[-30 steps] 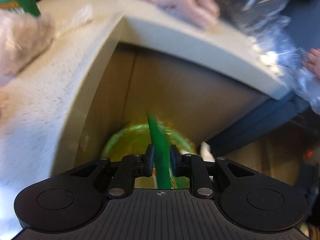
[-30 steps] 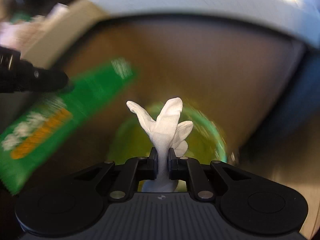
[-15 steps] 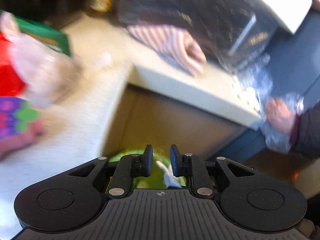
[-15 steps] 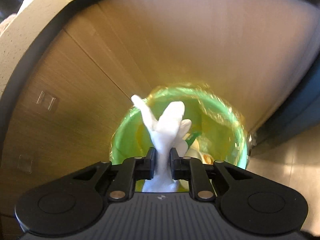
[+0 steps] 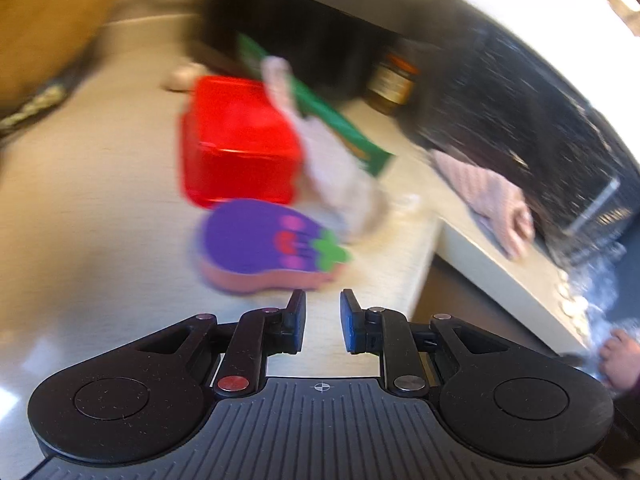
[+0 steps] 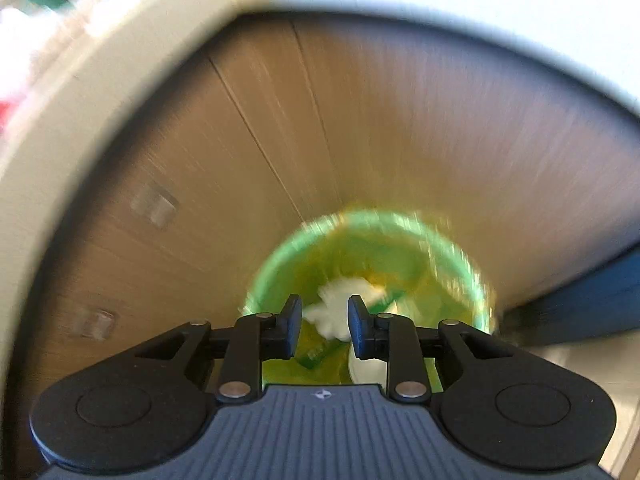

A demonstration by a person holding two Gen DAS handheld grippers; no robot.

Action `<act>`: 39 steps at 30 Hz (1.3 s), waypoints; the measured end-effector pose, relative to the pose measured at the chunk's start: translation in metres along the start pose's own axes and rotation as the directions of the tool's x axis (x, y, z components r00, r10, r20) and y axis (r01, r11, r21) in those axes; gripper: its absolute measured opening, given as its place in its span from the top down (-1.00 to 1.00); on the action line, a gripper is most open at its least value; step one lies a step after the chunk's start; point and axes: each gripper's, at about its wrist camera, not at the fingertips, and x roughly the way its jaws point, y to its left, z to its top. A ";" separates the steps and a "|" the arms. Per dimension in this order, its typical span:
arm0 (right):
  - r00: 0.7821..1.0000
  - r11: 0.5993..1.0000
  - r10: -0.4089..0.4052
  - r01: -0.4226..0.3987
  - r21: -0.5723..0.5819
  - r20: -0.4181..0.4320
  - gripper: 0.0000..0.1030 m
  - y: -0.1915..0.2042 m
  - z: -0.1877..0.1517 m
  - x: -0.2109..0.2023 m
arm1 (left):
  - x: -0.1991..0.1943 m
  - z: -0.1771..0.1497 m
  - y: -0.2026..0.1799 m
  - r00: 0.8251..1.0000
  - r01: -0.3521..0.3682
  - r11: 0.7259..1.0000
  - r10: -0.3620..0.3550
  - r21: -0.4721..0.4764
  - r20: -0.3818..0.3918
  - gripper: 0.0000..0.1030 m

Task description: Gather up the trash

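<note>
My right gripper hangs over a round green bin with a yellow liner, on the floor against wooden cabinet fronts. Its jaws are opening, and a crumpled white tissue lies below them inside the bin, free of the pads, beside a green wrapper. My left gripper is open and empty above the pale countertop. Just ahead of it lie a purple aubergine-shaped sponge, a crumpled pinkish-white wad, a red plastic box and a green packet.
A striped cloth lies at the counter's inner corner by a dark speckled appliance. A jar stands at the back. A person's hand holds clear plastic at the lower right. The counter edge overhangs the bin.
The right gripper has let go of the white tissue, which now lies in the bin. The left gripper dropped its green wrapper and swung up from the bin to the countertop.
</note>
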 end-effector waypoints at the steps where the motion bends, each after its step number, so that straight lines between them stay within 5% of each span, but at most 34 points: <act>1: 0.999 1.000 0.021 -0.020 -0.020 0.039 0.52 0.005 0.004 -0.016 | -0.003 0.000 0.005 1.000 -0.029 1.000 0.029 -0.012 0.010 0.58; 7: 0.957 0.967 0.194 -0.150 -0.204 0.217 0.48 0.057 0.046 -0.082 | -0.021 0.000 0.028 0.985 -0.163 0.983 0.167 -0.081 0.050 0.58; 13: 0.900 0.861 0.381 -0.262 -0.435 0.212 0.38 0.142 0.074 -0.095 | -0.056 -0.012 0.044 0.972 -0.201 0.970 0.215 -0.139 0.095 0.58; 16: 0.882 0.808 0.420 -0.254 -0.531 0.217 0.38 0.179 0.089 -0.095 | -0.073 -0.020 0.055 0.961 -0.234 0.956 0.255 -0.177 0.105 0.58; 19: 0.870 0.775 0.400 -0.153 -0.614 0.288 0.38 0.207 0.110 -0.090 | -0.088 -0.028 0.066 0.949 -0.265 0.940 0.294 -0.216 0.117 0.58; 22: 0.871 0.779 0.311 -0.004 -0.627 0.380 0.38 0.228 0.137 -0.074 | -0.097 -0.034 0.074 0.942 -0.279 0.928 0.315 -0.248 0.120 0.58; 24: 0.892 0.784 0.243 0.052 -0.618 0.382 0.38 0.238 0.158 -0.053 | -0.104 -0.038 0.077 0.938 -0.285 0.925 0.324 -0.252 0.126 0.58; 27: 0.928 0.786 0.192 0.049 -0.616 0.318 0.46 0.243 0.180 -0.020 | -0.114 -0.043 0.082 0.931 -0.296 0.917 0.340 -0.267 0.136 0.58; 30: 0.950 0.807 0.202 -0.023 -0.590 0.239 0.78 0.244 0.190 -0.012 | -0.121 -0.047 0.091 0.923 -0.308 0.904 0.359 -0.295 0.135 0.58; 39: 0.890 0.736 0.427 -0.239 -0.633 0.161 0.87 0.266 0.159 -0.086 | -0.120 -0.042 0.111 0.929 -0.279 0.898 0.342 -0.339 0.142 0.58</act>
